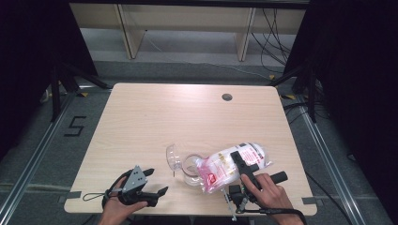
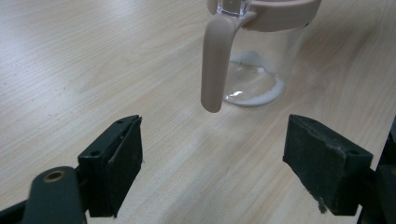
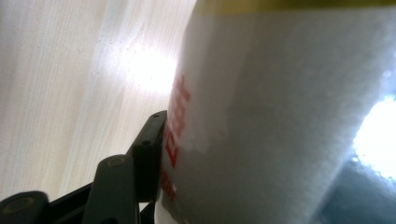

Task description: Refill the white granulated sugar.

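Low and right of centre in the high view, the right gripper [image 1: 242, 165] clenches a crinkly white plastic bag [image 1: 230, 166] tipped over a clear glass jar [image 1: 190, 169] with pink handle; the left gripper [image 1: 152, 182] rests released on pale wood table [image 1: 155, 117].

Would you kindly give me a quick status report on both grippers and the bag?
Left gripper open, empty, near table's front edge. Right gripper shut on bag, tipped over clear jar. White powder in jar bottom. Nothing in the way.

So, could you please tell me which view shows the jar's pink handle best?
The left gripper view: the pink handle hangs large and sharp there, just beyond the open tongs. The high view shows the jar small, its handle indistinct. The right gripper view shows the bag.
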Motion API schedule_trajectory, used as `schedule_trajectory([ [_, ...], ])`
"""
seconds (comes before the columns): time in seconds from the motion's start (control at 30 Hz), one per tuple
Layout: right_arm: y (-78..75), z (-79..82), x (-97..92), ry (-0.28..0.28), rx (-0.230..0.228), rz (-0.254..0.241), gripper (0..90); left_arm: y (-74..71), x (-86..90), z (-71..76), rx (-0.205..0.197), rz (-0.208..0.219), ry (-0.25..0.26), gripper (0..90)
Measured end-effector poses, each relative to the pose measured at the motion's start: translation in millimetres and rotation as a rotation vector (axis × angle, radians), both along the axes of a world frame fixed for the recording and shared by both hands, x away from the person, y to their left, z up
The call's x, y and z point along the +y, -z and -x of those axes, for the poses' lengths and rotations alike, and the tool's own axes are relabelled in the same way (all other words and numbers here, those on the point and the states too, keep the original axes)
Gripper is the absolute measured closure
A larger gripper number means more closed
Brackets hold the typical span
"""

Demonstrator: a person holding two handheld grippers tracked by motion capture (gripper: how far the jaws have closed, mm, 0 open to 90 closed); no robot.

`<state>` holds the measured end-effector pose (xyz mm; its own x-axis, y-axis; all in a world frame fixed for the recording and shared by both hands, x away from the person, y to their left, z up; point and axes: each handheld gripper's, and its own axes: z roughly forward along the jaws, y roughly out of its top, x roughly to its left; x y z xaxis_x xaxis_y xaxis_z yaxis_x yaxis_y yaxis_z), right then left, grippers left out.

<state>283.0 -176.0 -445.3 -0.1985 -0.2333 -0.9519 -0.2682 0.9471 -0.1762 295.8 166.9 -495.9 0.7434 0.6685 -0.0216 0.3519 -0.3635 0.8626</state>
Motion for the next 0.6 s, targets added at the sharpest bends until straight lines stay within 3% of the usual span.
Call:
schedule_trajectory([
  [0.07, -3.1, -0.9, 0.4, 0.002, -0.01, 0.043, 45.2, 0.3, 1.0, -0.7, 0.0, 0.002, -0.013, 19.3],
  [0.2, -1.8, -0.4, -1.5, 0.004, -0.023, 0.052, 45.3, 1.4, 2.7, -2.7, -0.006, -0.011, -0.008, 19.2],
  [0.3, -3.6, -1.7, -2.1, -0.005, -0.037, 0.082, 45.5, 2.4, -1.4, -0.9, -0.004, 0.011, -0.006, 19.3],
  [0.33, -2.5, -1.7, -3.2, 0.003, -0.033, 0.07, 45.5, 1.6, -1.4, 0.0, 0.004, -0.001, -0.007, 19.3],
  [0.4, -6.7, -1.8, -2.3, -0.011, -0.051, 0.134, 45.5, 2.6, -1.3, -1.0, 0.006, -0.002, -0.003, 19.2],
  [0.53, -8.5, -2.1, -1.8, -0.02, -0.056, 0.155, 45.6, 1.8, 0.6, -1.5, -0.003, -0.015, -0.004, 19.2],
  [0.6, -7.3, -1.6, -2.1, -0.005, -0.053, 0.139, 45.7, 1.5, 0.3, -0.9, -0.001, -0.008, -0.006, 19.2],
])
